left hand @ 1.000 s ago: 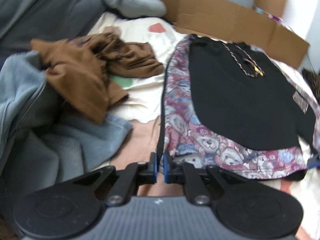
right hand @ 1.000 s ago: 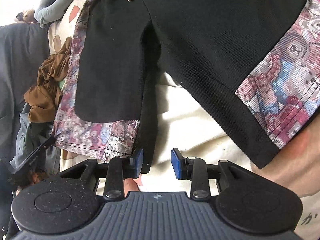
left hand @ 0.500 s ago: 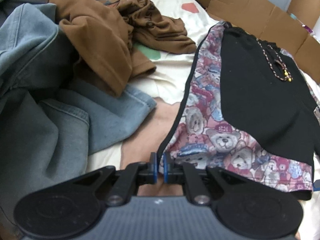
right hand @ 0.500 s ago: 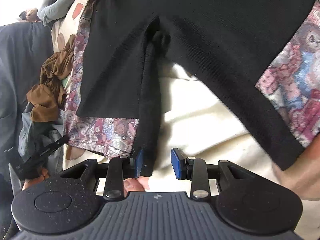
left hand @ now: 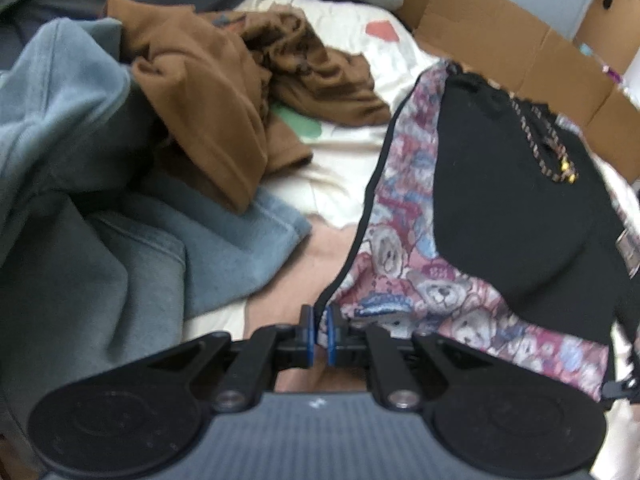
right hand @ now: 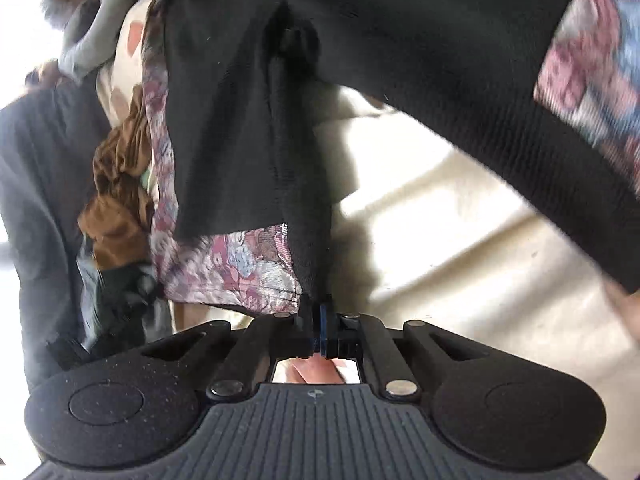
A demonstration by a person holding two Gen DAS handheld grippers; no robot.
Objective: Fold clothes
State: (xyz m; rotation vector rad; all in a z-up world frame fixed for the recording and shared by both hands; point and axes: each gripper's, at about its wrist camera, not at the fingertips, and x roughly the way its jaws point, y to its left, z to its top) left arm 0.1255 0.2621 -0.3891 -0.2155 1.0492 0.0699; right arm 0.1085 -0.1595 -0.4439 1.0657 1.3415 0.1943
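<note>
left gripper (left hand: 319, 330) pinched on shorts (left hand: 508, 216) hem, lower centre; right gripper (right hand: 316, 330) clamped on the black hem too — brown top (left hand: 224, 96) upper left

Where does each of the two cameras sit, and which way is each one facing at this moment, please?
Left wrist: sits on the left gripper, facing along the bed over the shorts, brown garment and jeans; its fingers pinch the shorts' outer hem corner.
Right wrist: sits on the right gripper, looking up the shorts' legs; its fingers pinch the inner hem corner of one leg.
Shared: the shorts, the brown garment and the cream sheet.
</note>
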